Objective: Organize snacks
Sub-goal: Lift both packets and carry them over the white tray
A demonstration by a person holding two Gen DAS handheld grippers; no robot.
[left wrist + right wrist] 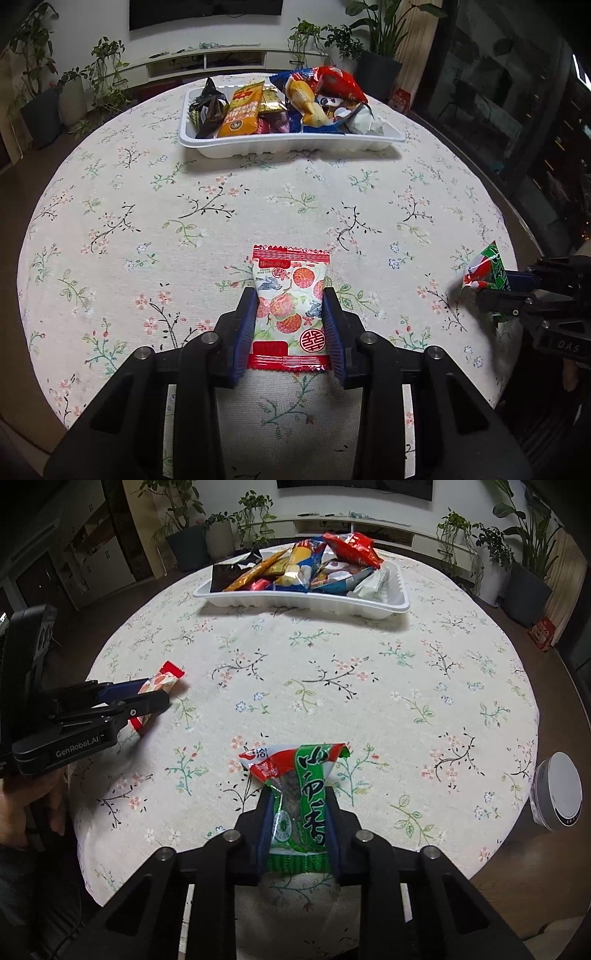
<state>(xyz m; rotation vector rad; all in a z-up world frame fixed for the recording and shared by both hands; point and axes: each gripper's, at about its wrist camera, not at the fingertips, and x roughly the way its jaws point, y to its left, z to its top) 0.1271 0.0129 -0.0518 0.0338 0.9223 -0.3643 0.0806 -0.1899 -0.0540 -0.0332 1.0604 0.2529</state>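
Note:
My left gripper (290,299) is shut on a white snack packet with red fruit print and red ends (290,306), held just above the near part of the table; it also shows in the right wrist view (159,683). My right gripper (299,794) is shut on a green and red snack packet (303,794), held over the near table edge; it also shows at the right in the left wrist view (484,277). A white tray (288,144) at the far side holds several snack packets (240,110); the tray also shows in the right wrist view (295,600).
The round table wears a floral cloth (258,206). A white round device (557,790) sits by the table's right edge. Potted plants (380,62) and a low white shelf (221,59) stand beyond the table. A red box (543,633) lies on the floor.

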